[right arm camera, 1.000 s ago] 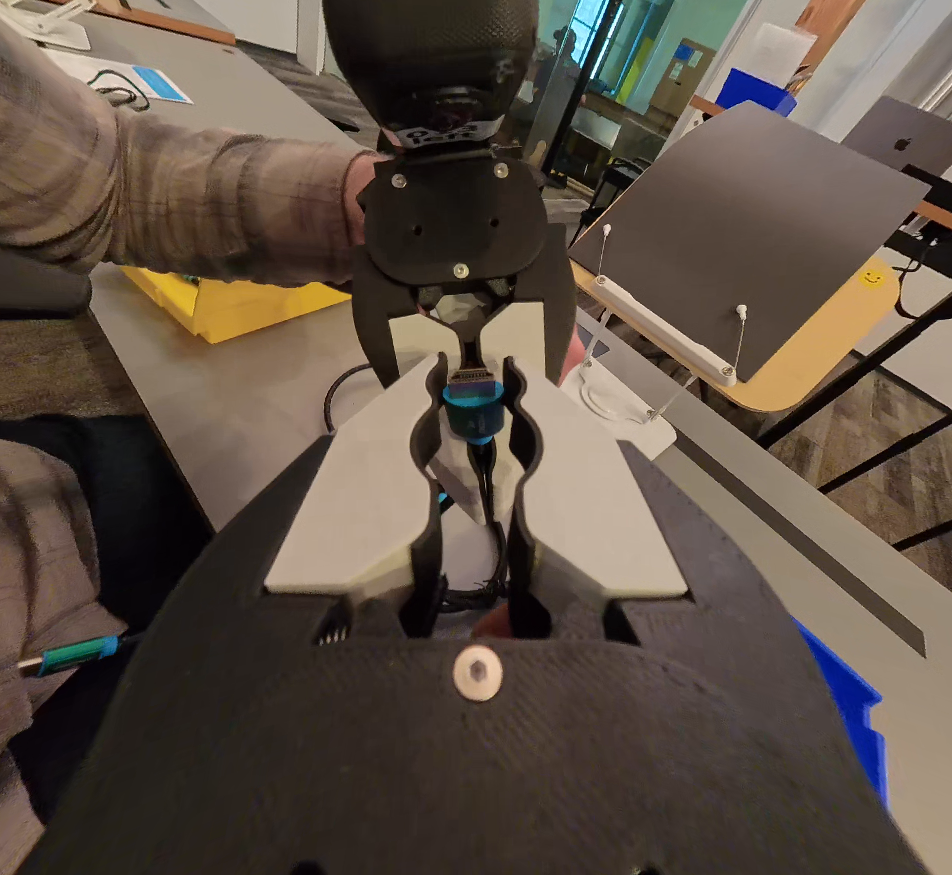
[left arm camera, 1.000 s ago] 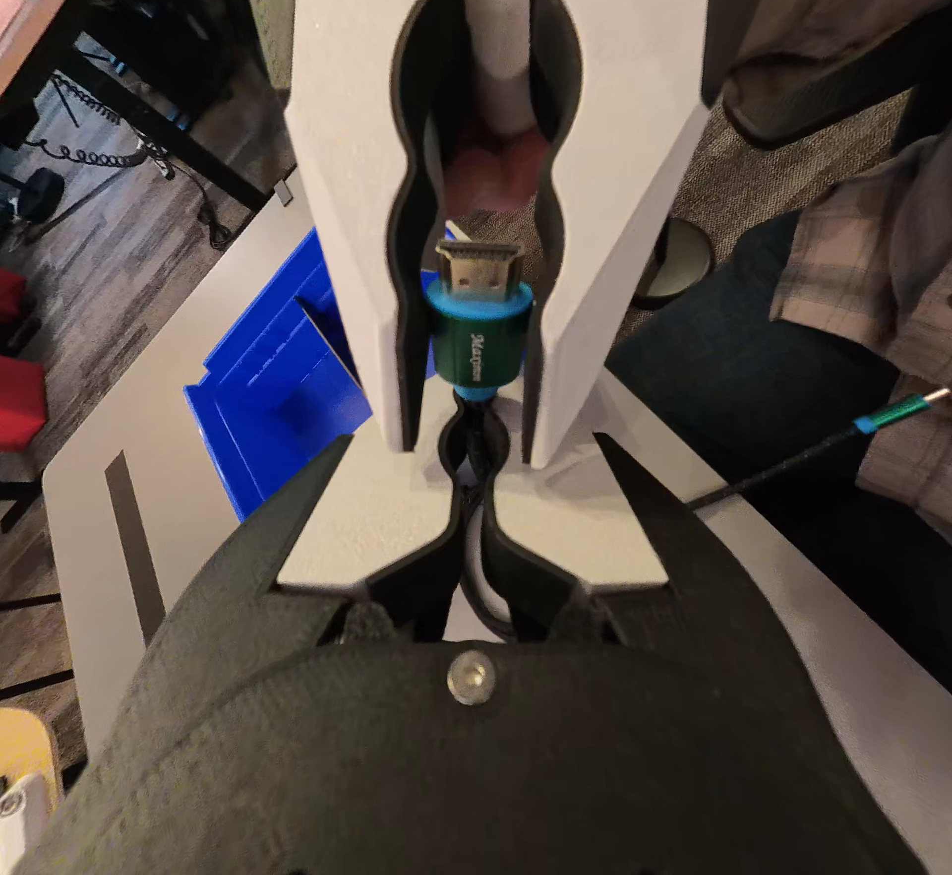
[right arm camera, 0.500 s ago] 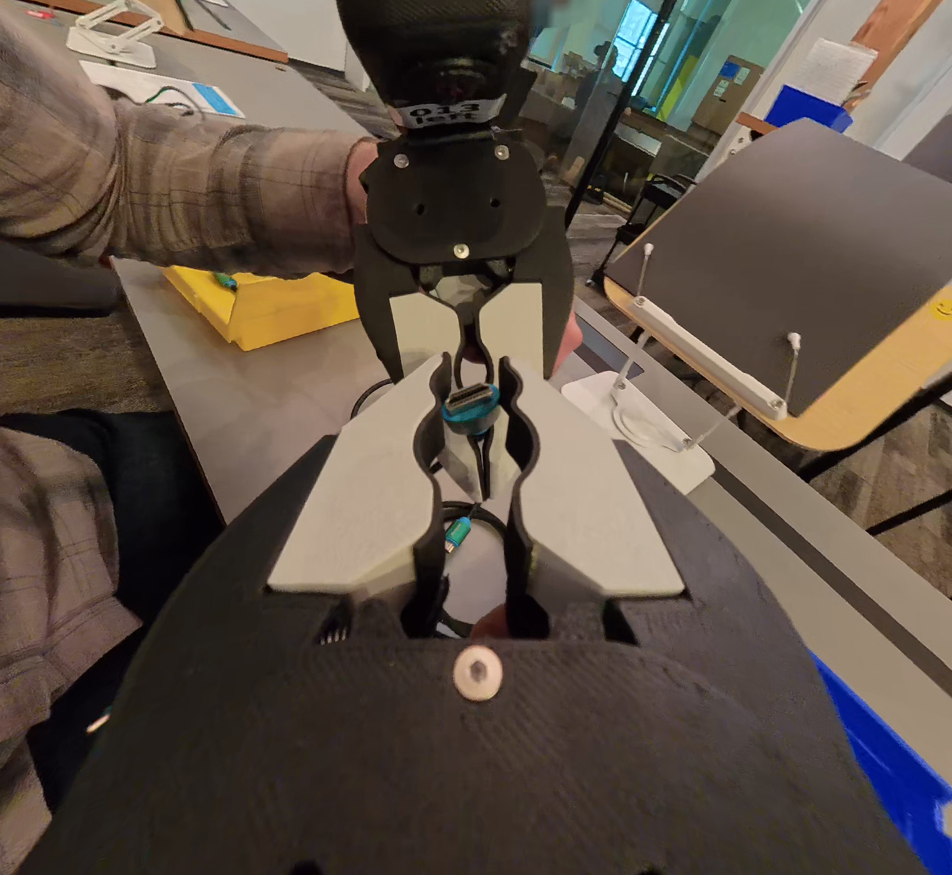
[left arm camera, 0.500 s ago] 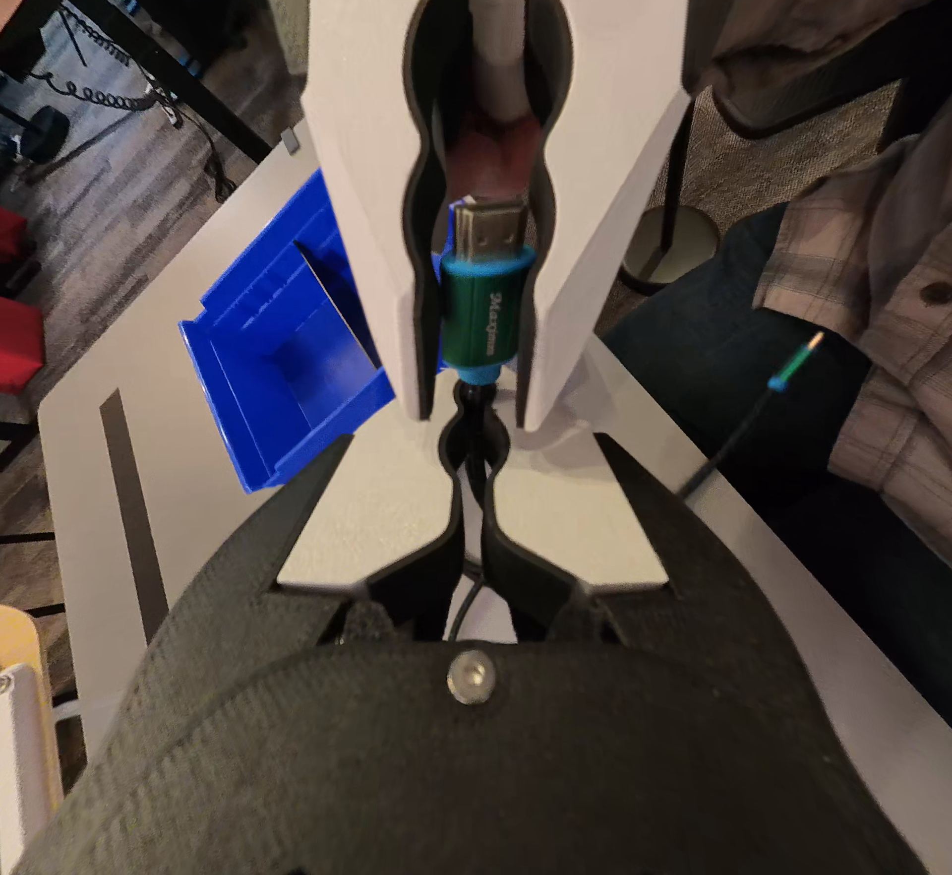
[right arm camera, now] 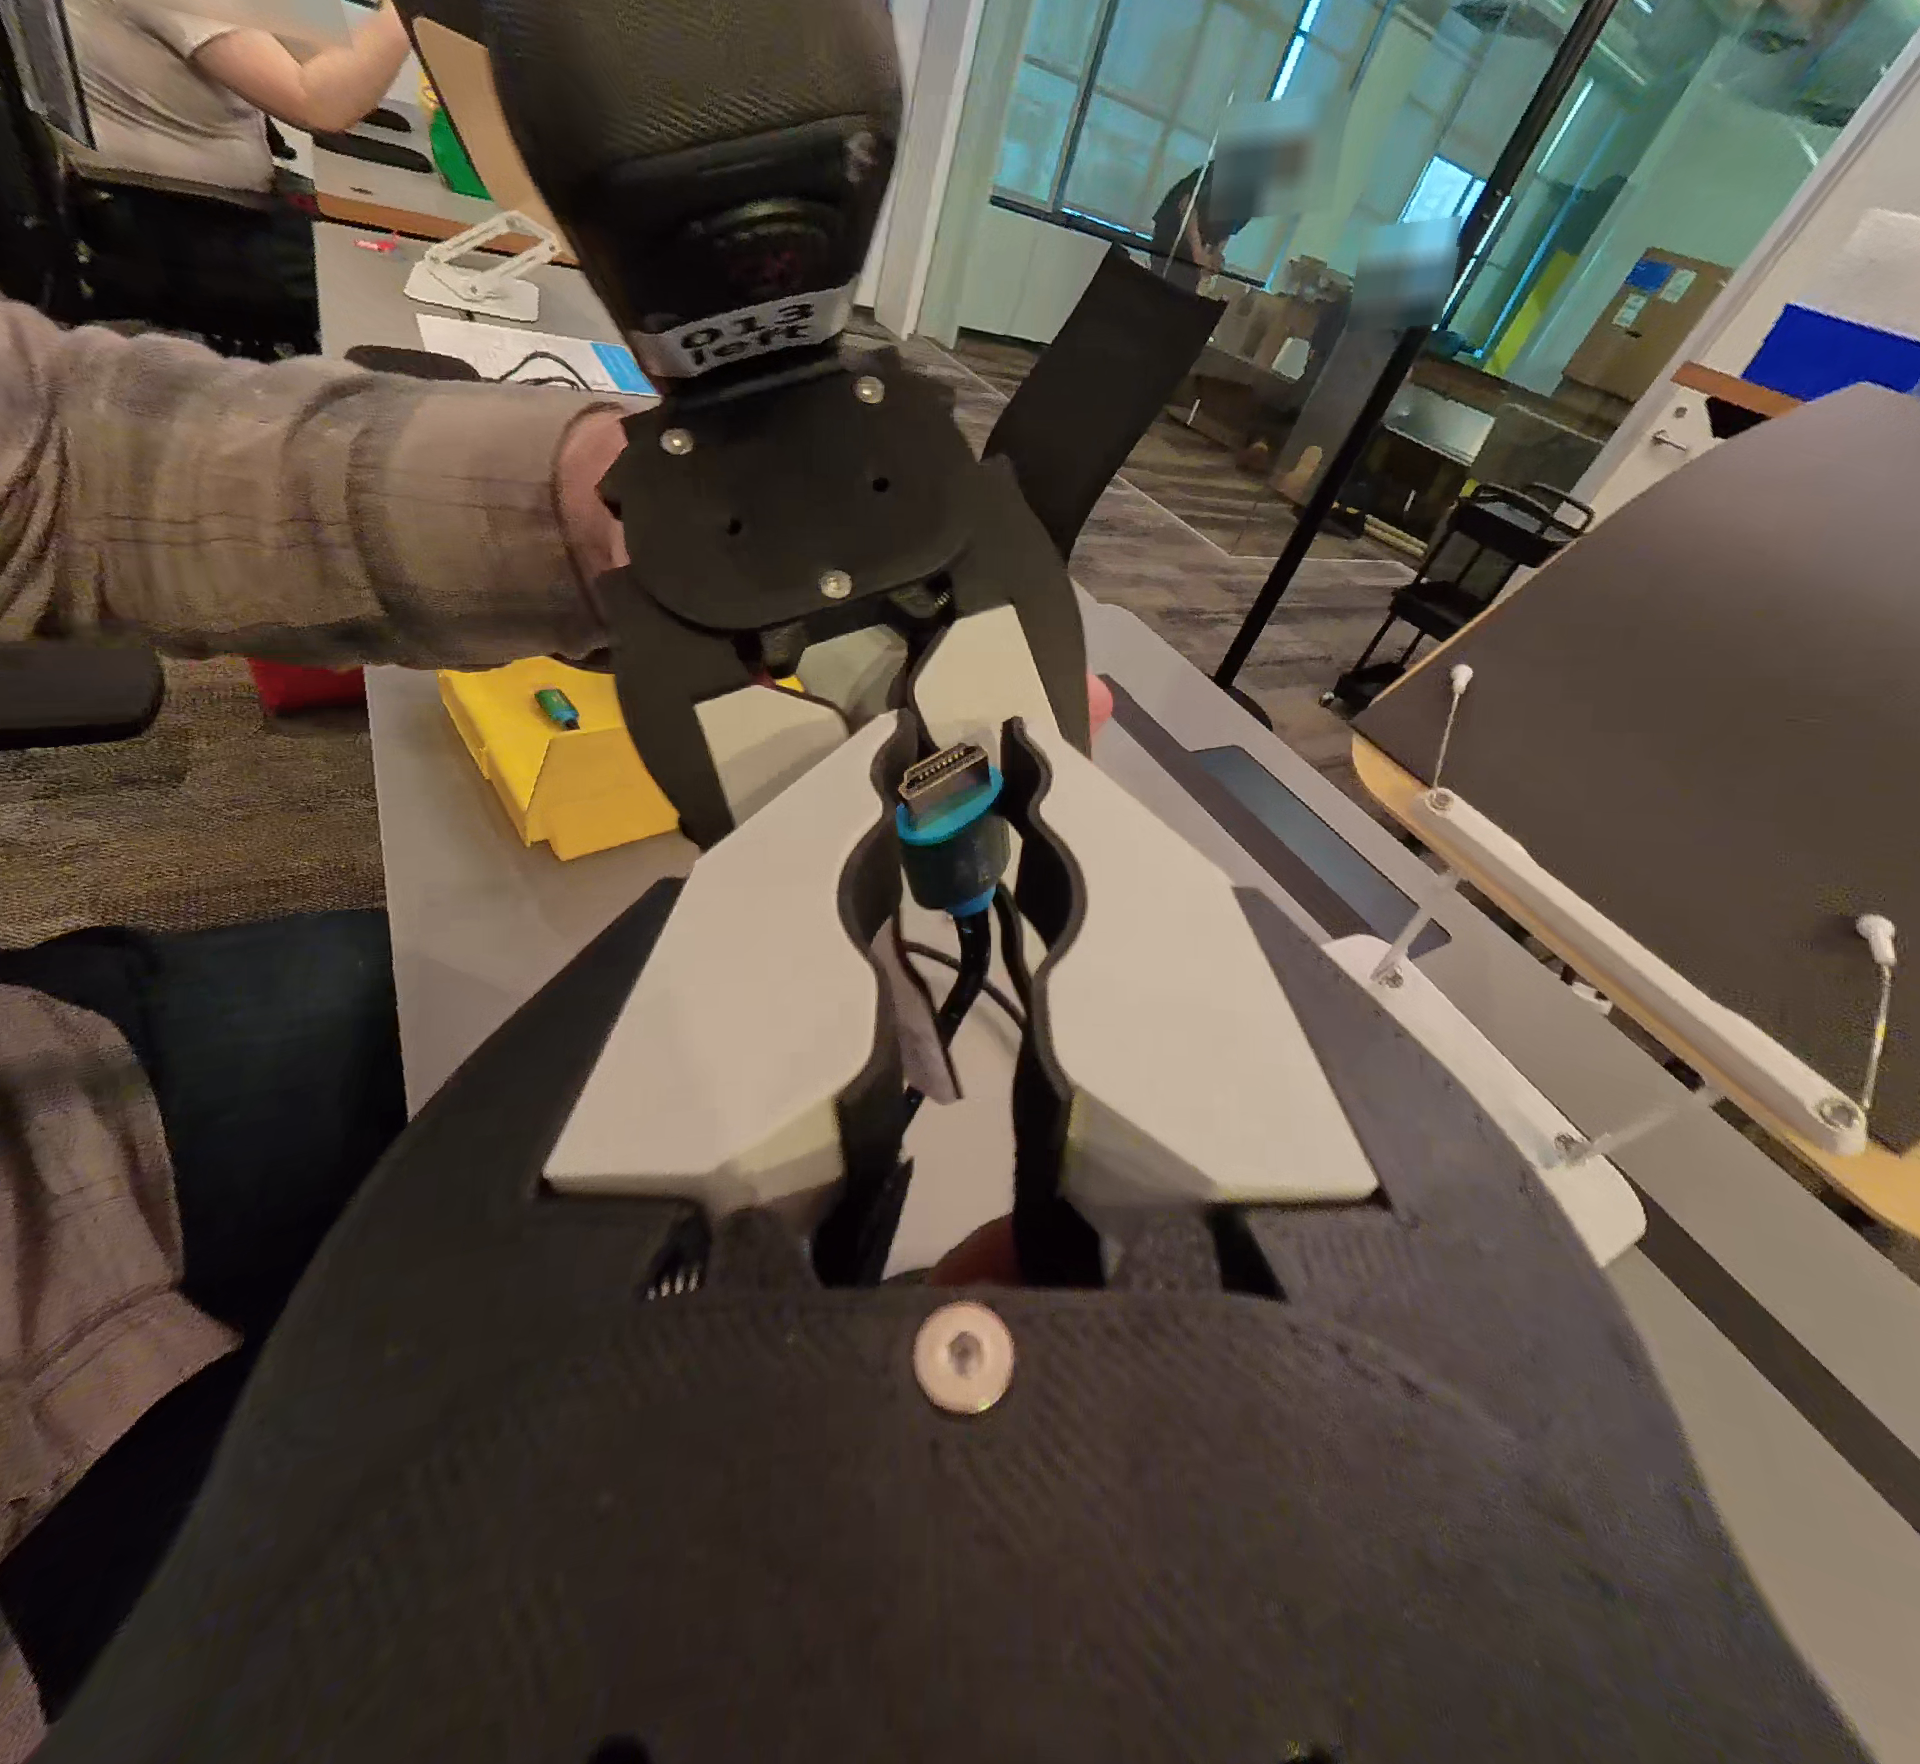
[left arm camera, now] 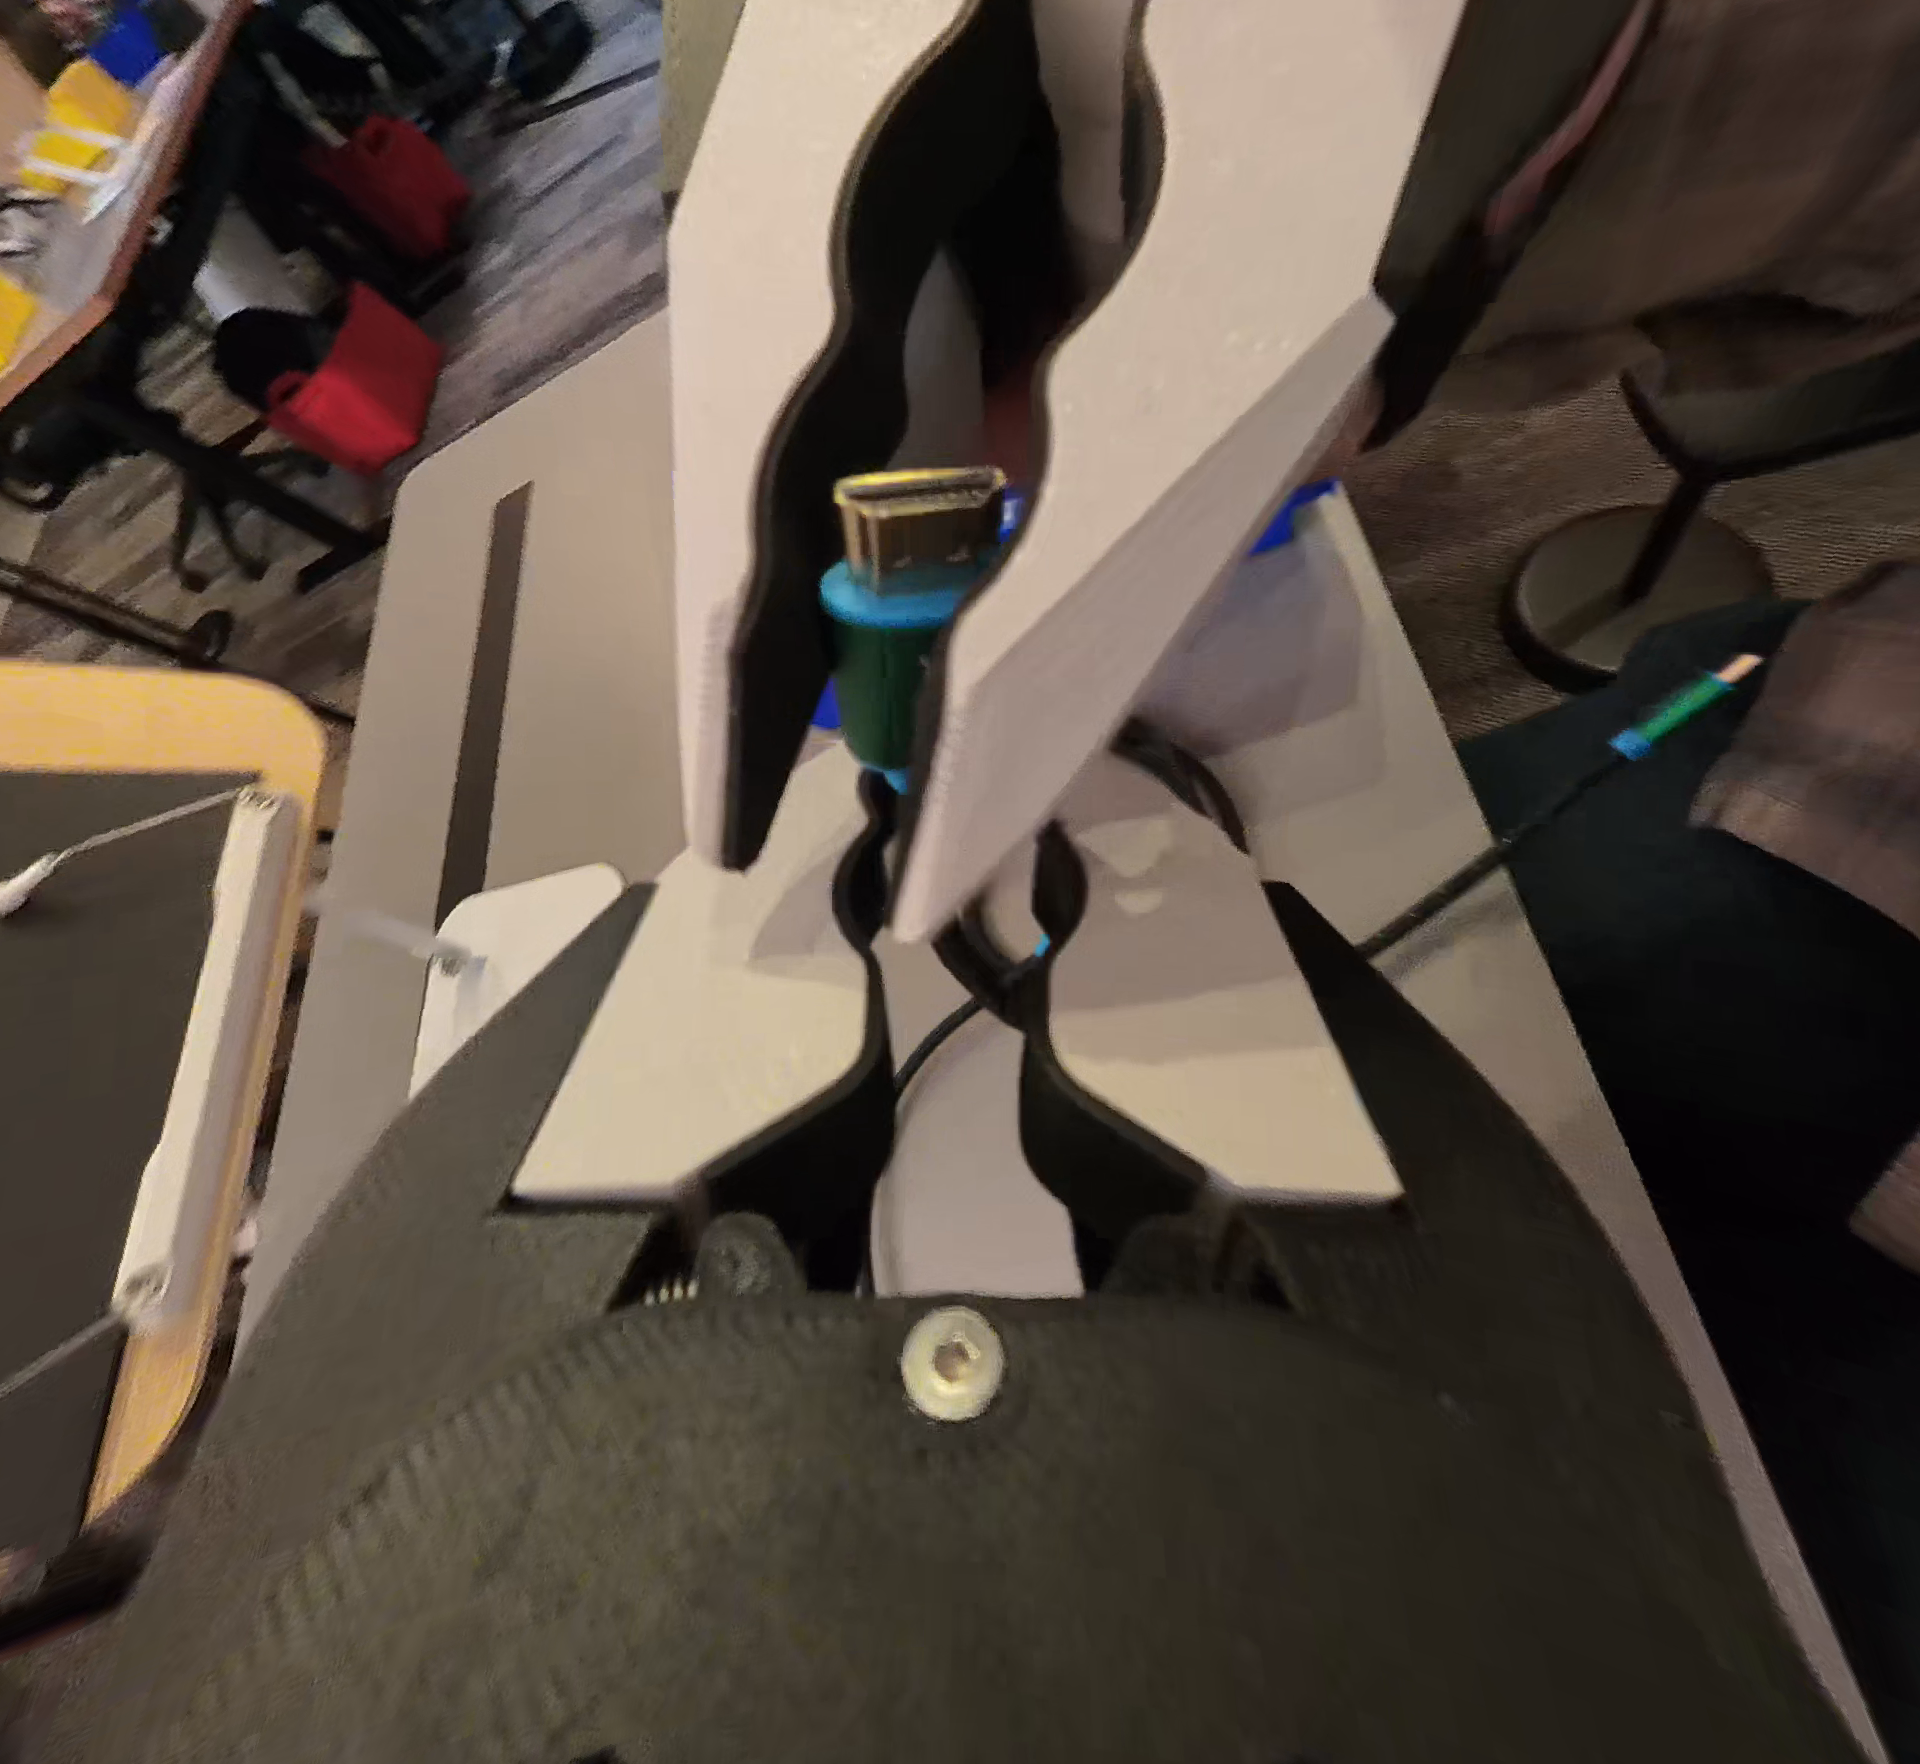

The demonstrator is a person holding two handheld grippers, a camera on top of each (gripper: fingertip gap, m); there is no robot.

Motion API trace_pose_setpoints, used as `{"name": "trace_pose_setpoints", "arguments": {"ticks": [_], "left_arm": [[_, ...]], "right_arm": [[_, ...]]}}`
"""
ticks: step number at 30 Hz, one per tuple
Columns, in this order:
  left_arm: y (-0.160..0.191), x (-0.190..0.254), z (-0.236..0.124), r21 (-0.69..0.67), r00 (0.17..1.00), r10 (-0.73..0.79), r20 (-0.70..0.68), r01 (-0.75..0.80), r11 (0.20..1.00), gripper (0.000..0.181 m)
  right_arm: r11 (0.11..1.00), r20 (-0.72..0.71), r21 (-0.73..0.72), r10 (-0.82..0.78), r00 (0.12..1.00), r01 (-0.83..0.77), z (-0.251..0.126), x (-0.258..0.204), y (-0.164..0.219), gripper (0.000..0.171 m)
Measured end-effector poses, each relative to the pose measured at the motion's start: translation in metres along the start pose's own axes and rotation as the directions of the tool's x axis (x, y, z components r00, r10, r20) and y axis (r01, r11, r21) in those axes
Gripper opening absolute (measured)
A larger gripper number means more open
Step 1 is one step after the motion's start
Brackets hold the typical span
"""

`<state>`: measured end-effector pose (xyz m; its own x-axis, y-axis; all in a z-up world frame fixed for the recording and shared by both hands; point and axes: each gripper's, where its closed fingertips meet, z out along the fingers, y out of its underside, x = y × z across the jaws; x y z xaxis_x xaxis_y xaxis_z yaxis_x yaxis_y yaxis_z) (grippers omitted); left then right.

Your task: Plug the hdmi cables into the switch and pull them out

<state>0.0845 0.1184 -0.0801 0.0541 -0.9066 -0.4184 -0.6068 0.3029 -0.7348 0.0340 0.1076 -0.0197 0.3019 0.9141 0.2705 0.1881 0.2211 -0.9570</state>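
Note:
An HDMI plug [left arm camera: 894,634] with a green body, blue collar and metal tip is clamped between the white fingers of my right gripper [left arm camera: 821,873], which reaches in from the top of the left wrist view. In the right wrist view the same plug [right arm camera: 951,831] sits between the tips of my right gripper [right arm camera: 953,748], metal tip pointing away. Its black cable [left arm camera: 966,976] runs down through the gap of my left gripper [left arm camera: 956,883], whose fingers stand apart and do not touch it. The left gripper [right arm camera: 883,706] faces the right one closely. No switch shows.
A second green and blue plug [left arm camera: 1673,712] hangs on its cable over the person's lap at the right. A yellow bin [right arm camera: 561,779] holds a small green plug [right arm camera: 556,706]. A tilted black board on a white stand [right arm camera: 1558,987] is at the right of the grey table [left arm camera: 540,675].
My left gripper has opened and let go of the cable it was pinching. The right gripper still holds the plug and has tilted. The left view has swung left, and the blue bin is now mostly hidden.

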Motion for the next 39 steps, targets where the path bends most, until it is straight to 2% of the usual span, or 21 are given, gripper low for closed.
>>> {"name": "trace_pose_setpoints", "arguments": {"ticks": [3, 6, 10, 15, 19, 26, 28, 30, 32, 34, 36, 39], "left_arm": [[0.012, -0.013, -0.019, -0.009, 0.993, -0.049, 0.107, 0.050, 0.999, 0.043], [0.020, -0.029, -0.050, 0.034, 0.967, -0.134, 0.215, 0.130, 0.991, 0.055], [0.033, -0.045, -0.088, 0.101, 0.910, -0.246, 0.334, 0.225, 0.969, 0.059], [0.045, -0.044, -0.116, 0.131, 0.868, -0.308, 0.390, 0.279, 0.951, 0.075], [0.055, -0.045, -0.129, 0.134, 0.840, -0.323, 0.436, 0.294, 0.946, 0.076], [0.094, -0.047, -0.106, 0.101, 0.788, -0.433, 0.437, 0.436, 0.894, 0.076], [0.112, -0.051, -0.093, 0.079, 0.756, -0.478, 0.448, 0.498, 0.863, 0.068], [0.138, -0.068, -0.087, 0.089, 0.635, -0.536, 0.556, 0.596, 0.798, 0.036], [0.163, -0.073, -0.073, 0.054, 0.595, -0.558, 0.578, 0.655, 0.754, 0.033], [0.185, -0.075, -0.054, 0.040, 0.553, -0.618, 0.559, 0.726, 0.686, 0.040], [0.200, -0.072, -0.032, 0.000, 0.551, -0.665, 0.505, 0.770, 0.638, 0.049], [0.227, -0.072, -0.007, -0.057, 0.524, -0.690, 0.500, 0.814, 0.578, 0.048]], "right_arm": [[1.000, 0.013, 0.024, 0.004, 1.000, -0.004, 0.014, 0.008, -0.005, 0.013], [0.999, 0.026, 0.042, 0.008, 1.000, -0.009, 0.027, 0.016, -0.009, 0.014], [0.999, 0.033, 0.041, 0.009, 0.999, -0.010, 0.044, 0.027, -0.009, 0.014], [1.000, 0.044, 0.011, -0.004, 0.999, 0.003, 0.066, 0.035, 0.001, 0.014], [1.000, 0.034, -0.022, 0.007, 0.999, -0.006, 0.081, 0.041, 0.013, 0.014], [0.992, -0.067, -0.128, 0.012, 0.998, -0.020, 0.095, 0.059, 0.047, 0.014], [0.987, -0.124, -0.147, 0.051, 0.991, -0.070, 0.095, 0.069, 0.058, 0.014], [0.981, -0.164, -0.160, 0.083, 0.983, -0.109, 0.095, 0.077, 0.070, 0.014], [0.976, -0.191, -0.193, 0.065, 0.979, -0.102, 0.095, 0.081, 0.083, 0.014], [0.971, -0.195, -0.213, 0.066, 0.979, -0.108, 0.096, 0.083, 0.094, 0.014], [0.970, -0.186, -0.205, 0.093, 0.978, -0.131, 0.098, 0.081, 0.100, 0.014], [0.962, -0.170, -0.183, 0.171, 0.970, -0.202, 0.103, 0.076, 0.104, 0.014]]}}
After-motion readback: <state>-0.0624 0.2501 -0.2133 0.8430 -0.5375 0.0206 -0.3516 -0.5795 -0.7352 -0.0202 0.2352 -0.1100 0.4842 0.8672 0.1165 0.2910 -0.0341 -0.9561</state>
